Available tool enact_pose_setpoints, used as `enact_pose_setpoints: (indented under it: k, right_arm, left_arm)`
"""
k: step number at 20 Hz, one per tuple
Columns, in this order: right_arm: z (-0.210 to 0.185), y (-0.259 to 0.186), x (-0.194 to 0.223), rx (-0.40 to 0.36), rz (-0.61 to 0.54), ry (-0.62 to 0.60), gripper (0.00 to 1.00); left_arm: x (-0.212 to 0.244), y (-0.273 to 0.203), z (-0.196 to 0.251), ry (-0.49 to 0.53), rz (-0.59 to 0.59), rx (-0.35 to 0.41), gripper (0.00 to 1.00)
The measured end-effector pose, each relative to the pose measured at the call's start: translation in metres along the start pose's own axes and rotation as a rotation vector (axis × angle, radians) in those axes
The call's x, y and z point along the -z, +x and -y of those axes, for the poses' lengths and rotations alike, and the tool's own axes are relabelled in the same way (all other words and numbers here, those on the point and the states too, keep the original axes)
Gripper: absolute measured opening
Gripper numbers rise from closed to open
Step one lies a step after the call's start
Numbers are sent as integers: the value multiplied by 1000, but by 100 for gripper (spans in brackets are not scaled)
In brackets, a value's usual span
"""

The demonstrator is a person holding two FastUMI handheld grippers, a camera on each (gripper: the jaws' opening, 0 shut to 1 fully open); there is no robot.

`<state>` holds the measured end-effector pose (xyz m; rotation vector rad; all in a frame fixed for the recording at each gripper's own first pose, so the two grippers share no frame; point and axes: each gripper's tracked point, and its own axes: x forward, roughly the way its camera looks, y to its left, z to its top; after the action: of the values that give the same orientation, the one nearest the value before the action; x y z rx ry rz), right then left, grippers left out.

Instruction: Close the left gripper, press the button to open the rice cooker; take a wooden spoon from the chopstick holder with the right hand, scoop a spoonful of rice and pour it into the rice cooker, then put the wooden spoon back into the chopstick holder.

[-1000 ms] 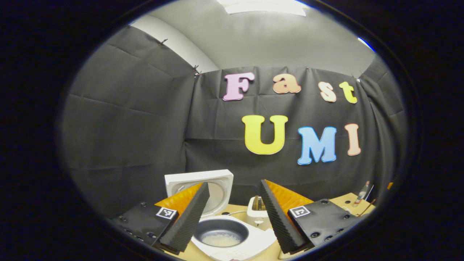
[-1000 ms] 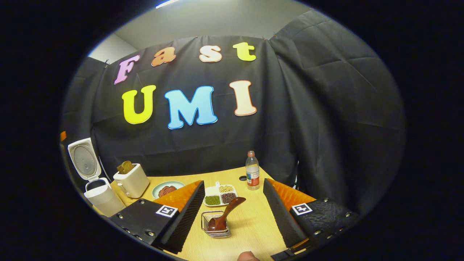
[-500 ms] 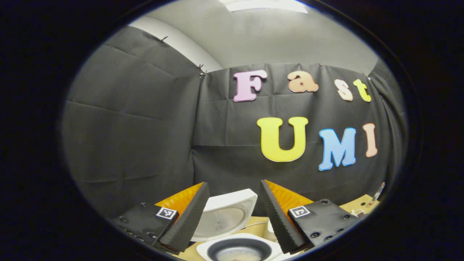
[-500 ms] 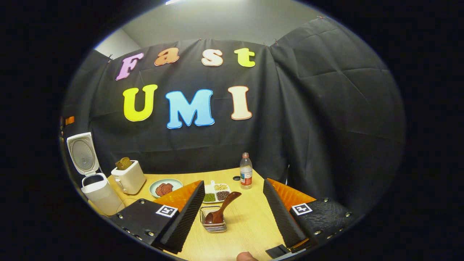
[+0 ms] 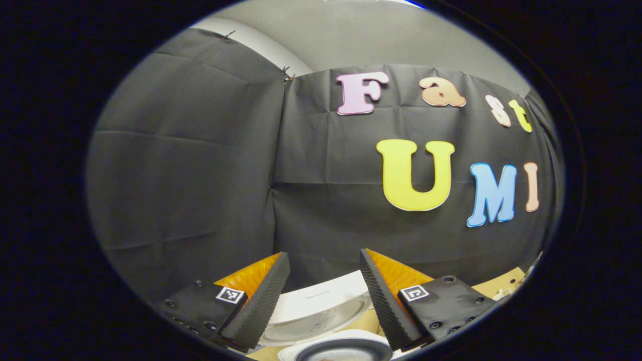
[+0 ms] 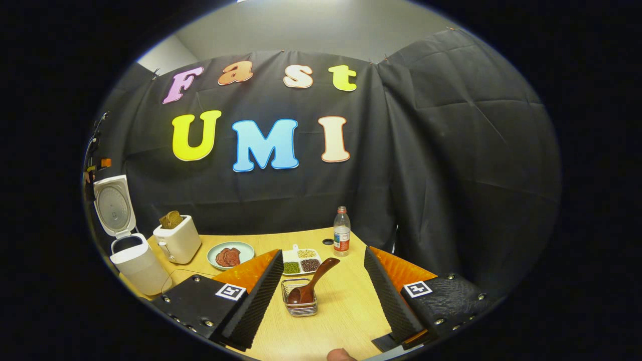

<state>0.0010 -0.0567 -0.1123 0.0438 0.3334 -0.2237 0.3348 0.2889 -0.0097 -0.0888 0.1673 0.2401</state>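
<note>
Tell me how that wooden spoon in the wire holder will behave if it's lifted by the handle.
The wooden spoon looks rigid, so it shouldn't flex. It leans loosely in the wire holder, so it may pivot or slip when nudged. The small holder could well drag or tip.

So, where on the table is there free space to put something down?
Bare wood lies right of the chopstick holder, up to the water bottle. It is crowded at the left: rice cooker, toaster, plate and divided dish stand close together.
</note>
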Motion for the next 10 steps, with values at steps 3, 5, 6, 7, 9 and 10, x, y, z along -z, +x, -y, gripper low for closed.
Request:
enact_pose_setpoints:
  k: [3,5,6,7,9,10]
  right_arm:
    - [-3,-4,-1,2,7,-12,99]
    - [-4,-5,0,-1,12,-22,98]
    - [-2,-4,2,0,11,-29,98]
    - [-2,-3,3,-3,7,-31,99]
    - [-3,-2,5,-16,0,-24,98]
    - [-4,0,5,-22,1,-19,98]
  left_arm:
    - [23,22,-9,-38,-79,-34,97]
    - [37,25,-18,-69,-133,-77,97]
    - [35,28,-17,-67,-125,-76,99]
    - [38,27,-16,-73,-128,-76,94]
    - [42,23,-16,-55,-138,-86,95]
    - [41,25,-17,-53,-144,-89,95]
